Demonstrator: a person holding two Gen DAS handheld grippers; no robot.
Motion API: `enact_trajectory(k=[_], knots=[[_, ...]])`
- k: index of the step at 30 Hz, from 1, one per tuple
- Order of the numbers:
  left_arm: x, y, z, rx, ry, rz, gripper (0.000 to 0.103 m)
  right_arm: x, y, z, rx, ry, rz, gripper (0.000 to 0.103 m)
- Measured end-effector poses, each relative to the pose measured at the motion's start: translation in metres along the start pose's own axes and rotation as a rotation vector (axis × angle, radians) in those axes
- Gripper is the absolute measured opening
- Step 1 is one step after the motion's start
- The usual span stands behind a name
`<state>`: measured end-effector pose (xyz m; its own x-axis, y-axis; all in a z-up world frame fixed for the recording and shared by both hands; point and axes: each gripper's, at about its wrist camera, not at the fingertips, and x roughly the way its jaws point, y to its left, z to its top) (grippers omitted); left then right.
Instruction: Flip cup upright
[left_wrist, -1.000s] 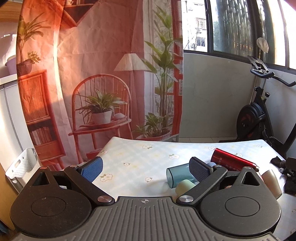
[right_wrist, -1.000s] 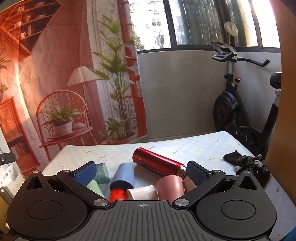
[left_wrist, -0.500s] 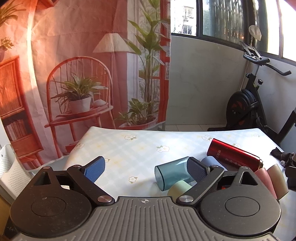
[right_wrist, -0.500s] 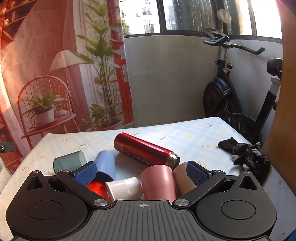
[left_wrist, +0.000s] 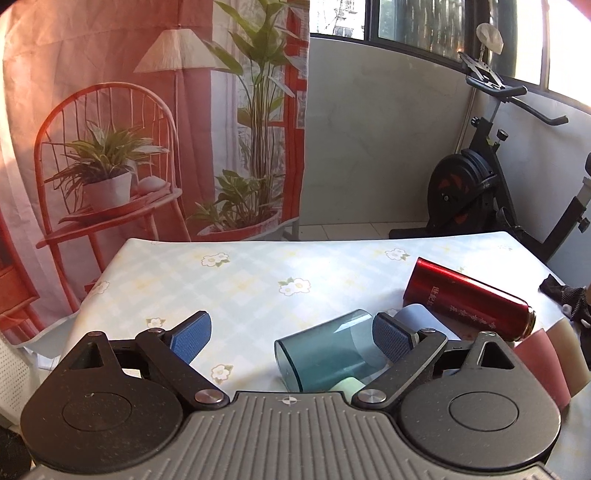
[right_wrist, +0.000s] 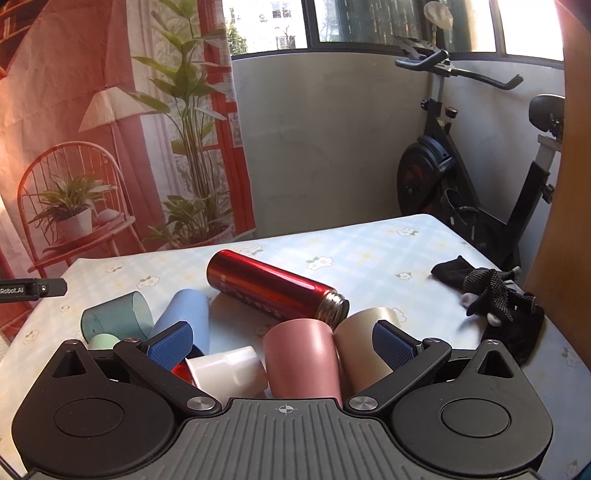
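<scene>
- Teal see-through plastic cup (left_wrist: 325, 350) lies on its side, just inside the left gripper's (left_wrist: 291, 334) right finger; probably light, stiff, slippery.
- Both grippers gape wide, empty; right gripper (right_wrist: 282, 341) straddles a pink cup (right_wrist: 303, 360).
- Best hold: across the wall near the rim.

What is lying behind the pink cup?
Behind the pink cup lies the red flask on its side, mouth toward the cup. Whether they touch is hidden.
</scene>
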<state>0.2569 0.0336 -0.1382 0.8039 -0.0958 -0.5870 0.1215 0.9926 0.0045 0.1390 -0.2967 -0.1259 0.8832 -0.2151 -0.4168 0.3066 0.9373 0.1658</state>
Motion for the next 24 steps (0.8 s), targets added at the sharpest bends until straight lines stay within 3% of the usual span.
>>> enact_trajectory(k=[4, 10, 24], knots=[[0.023, 0.004, -0.001, 0.013, 0.052, -0.033, 0.083, 0.004, -0.001, 0.002, -0.004, 0.002, -0.005, 0.103], [0.025, 0.001, -0.024, -0.076, 0.182, -0.130, 0.084, 0.007, -0.003, 0.005, 0.001, -0.004, -0.005, 0.103], [0.032, -0.013, -0.045, -0.243, 0.309, -0.109, 0.086, 0.005, -0.004, 0.006, 0.002, -0.006, 0.012, 0.103]])
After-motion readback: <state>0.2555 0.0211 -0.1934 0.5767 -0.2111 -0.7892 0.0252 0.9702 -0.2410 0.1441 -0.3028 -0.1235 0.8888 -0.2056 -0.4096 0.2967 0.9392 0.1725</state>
